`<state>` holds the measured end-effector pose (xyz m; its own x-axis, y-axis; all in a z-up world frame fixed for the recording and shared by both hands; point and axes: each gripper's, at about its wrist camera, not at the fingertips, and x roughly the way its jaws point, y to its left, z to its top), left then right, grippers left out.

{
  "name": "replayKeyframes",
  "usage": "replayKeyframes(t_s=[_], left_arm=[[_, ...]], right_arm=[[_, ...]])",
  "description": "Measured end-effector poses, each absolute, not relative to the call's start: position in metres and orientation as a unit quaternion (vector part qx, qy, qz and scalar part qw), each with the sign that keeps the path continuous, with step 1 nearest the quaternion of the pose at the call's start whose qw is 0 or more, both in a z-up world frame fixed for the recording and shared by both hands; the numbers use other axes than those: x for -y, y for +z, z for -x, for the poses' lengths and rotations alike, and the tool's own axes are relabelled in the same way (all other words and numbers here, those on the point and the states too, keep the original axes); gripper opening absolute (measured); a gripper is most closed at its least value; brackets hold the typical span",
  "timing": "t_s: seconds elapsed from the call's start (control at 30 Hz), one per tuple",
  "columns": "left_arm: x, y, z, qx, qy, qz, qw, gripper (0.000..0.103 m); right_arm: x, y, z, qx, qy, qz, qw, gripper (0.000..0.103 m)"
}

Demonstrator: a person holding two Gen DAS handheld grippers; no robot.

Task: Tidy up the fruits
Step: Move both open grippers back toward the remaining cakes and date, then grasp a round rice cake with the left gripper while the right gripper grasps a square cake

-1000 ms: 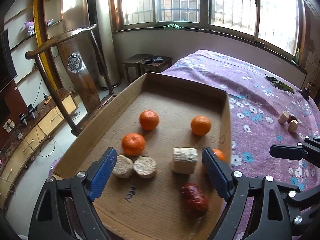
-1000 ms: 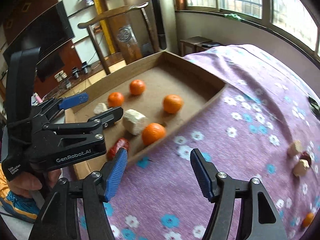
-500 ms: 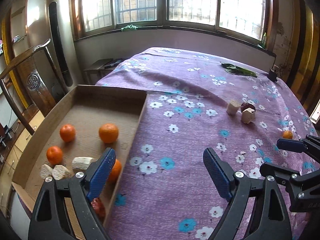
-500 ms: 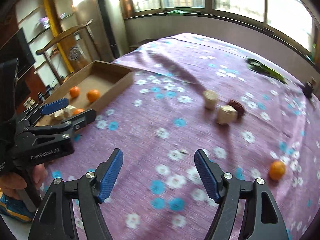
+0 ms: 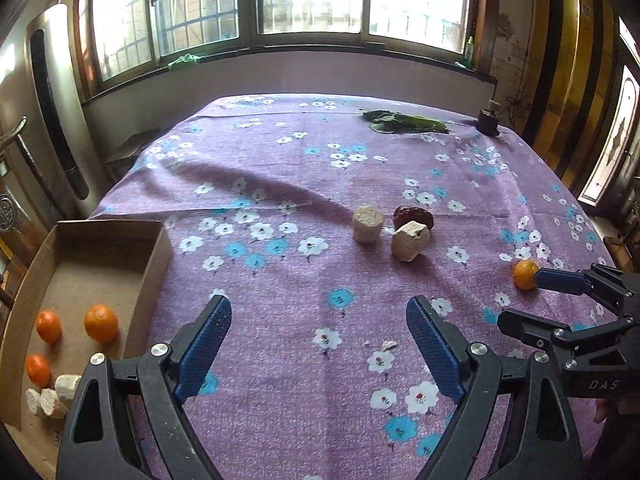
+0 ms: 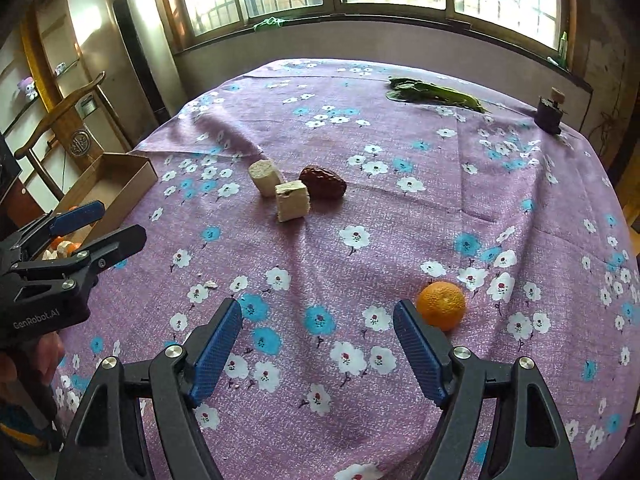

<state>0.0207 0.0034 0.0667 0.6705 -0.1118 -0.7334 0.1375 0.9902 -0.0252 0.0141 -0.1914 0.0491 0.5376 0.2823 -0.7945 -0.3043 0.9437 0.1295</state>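
Purple cloth: orange (image 6: 441, 305) just outside rt fingers (image 6: 418, 352) (nothing between).

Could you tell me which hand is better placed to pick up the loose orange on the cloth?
The right. Its tongs are open, and the orange lies just beside one fingertip. The left tongs sit nearer the cardboard box, farther from that orange.

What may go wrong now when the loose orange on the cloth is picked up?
The orange lies outside the right hand-held gripper, beside one finger, so a nudge might roll it away. The tablecloth is wrinkled, so fingertips may snag. The cardboard tray is far, so it might drop during carrying.
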Motion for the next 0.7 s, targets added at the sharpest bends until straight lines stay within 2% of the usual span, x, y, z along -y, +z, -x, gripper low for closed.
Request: replayKeyframes(t_s=[0.4,0.7], left_arm=[[0.021,0.046,-0.099,-0.429,-0.071,-0.026,0.9,0.089],[0.021,0.031,-0.117,-0.443,-0.074,-0.051,0.892,0.089]], right_arm=[[0.199,0.043,-0.031,-0.458,0.174,-0.001,0.872,0.083],[0.183,0.038,-0.054,-0.468,0.187,0.017,0.864,0.083]])
